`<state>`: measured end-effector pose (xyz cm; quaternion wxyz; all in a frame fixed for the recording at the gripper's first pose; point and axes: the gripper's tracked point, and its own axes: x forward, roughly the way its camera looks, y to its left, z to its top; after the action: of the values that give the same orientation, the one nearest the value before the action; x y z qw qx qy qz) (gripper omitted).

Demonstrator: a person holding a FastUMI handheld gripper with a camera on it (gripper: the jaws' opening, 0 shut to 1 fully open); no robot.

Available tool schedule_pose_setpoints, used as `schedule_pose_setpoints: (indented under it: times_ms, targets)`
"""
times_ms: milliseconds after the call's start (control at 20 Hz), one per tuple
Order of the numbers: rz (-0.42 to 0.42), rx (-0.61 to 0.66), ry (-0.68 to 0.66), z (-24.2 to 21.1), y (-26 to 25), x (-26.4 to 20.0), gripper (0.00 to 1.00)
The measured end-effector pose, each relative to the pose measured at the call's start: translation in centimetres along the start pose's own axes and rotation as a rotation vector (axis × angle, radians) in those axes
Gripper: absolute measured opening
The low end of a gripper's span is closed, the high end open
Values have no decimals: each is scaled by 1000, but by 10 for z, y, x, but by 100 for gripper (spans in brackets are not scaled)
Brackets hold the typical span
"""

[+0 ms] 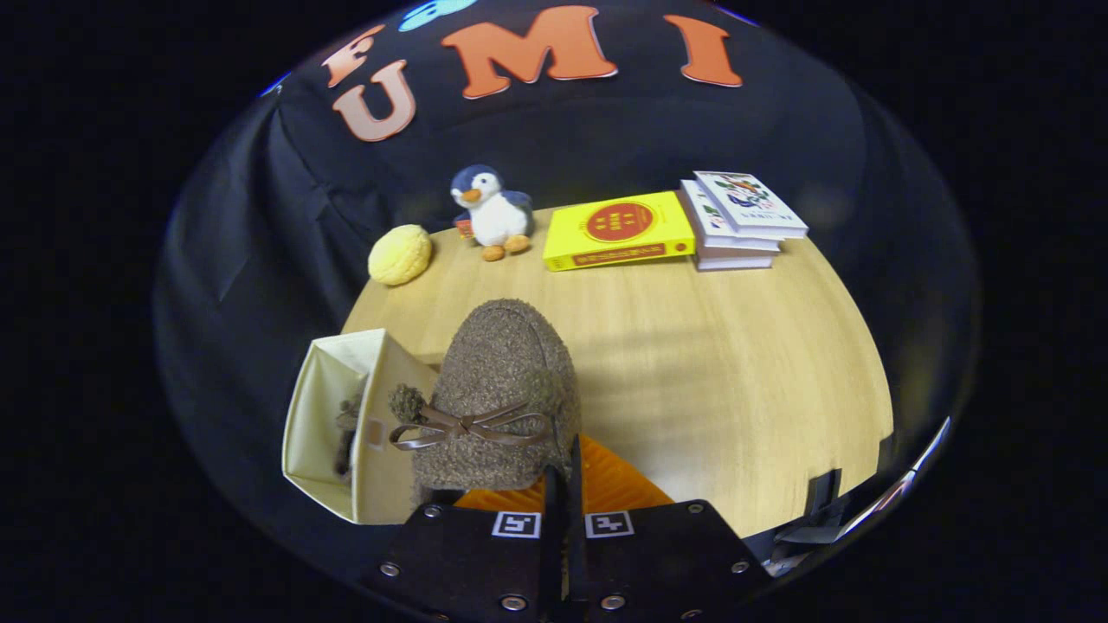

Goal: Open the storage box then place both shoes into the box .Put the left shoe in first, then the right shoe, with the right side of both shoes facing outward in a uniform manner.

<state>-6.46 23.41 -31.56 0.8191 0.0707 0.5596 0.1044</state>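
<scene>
I see a round, light wooden table point(692, 346) set against black cloth. Along its far edge, from left to right, lie a lumpy yellow ball-shaped cushion point(400, 254), a small blue-and-white plush penguin point(492, 212) standing upright, a thick yellow book with a red disc on its cover point(619, 230) lying flat, and a stack of white books point(740, 222) just beside it. At the near left edge sits a cream fabric storage box point(333, 424), open, its mouth turned to the left.

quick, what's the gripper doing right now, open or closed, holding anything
Gripper: fingers closed together on the brown fuzzy shoe, held up beside the open storage box.
</scene>
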Motion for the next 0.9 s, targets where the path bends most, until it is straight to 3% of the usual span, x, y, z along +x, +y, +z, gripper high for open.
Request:
schedule_pose_setpoints:
  times_ms: [300, 550, 900]
  targets:
    - [79, -77, 10, 9, 106, 3, 4]
    - [96, -98, 53, -1, 169, 22, 5]
    - [4, -143, 109, -23, 207, 75, 5]
